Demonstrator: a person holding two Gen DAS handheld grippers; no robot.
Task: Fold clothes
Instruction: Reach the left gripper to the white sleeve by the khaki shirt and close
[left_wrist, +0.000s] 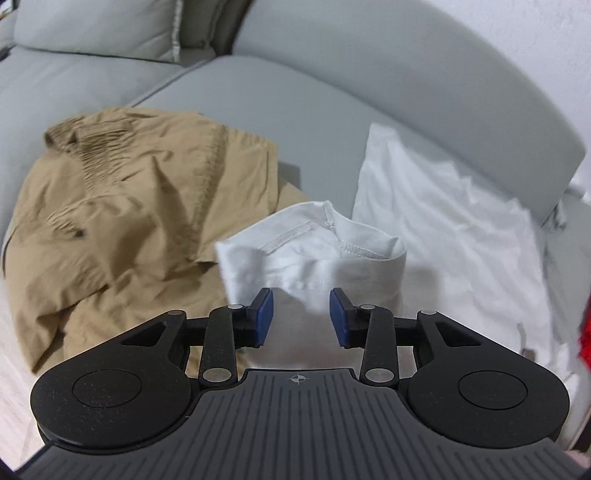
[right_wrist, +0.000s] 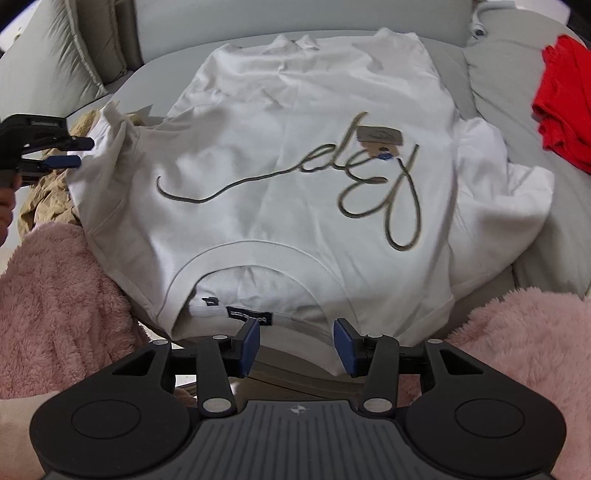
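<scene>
At the far left of the right wrist view, the left gripper (right_wrist: 72, 152) is seen at the white T-shirt's (right_wrist: 295, 177) sleeve (right_wrist: 107, 147); its jaws are parted, and in its own view the sleeve (left_wrist: 314, 254) is seen bunched just ahead of the blue pads (left_wrist: 264, 315), with nothing clamped between them. A tan garment (left_wrist: 129, 206) is spread at the left of that view, partly under the sleeve. The shirt is laid front-up across the grey sofa seat (right_wrist: 491, 88), collar (right_wrist: 258, 258) toward the lower edge of the frame, script lettering across its middle. It is judged light, soft and limp, so drooping and wrinkling are to be expected; hold is best taken at the stitched sleeve hem or the shoulder seams beside the collar. At the lower centre, the right gripper (right_wrist: 295, 345) is held over the back of the neckline, jaws apart, cloth lying beneath them but not pinched. A red garment (right_wrist: 565, 103) is seen at the upper right.
</scene>
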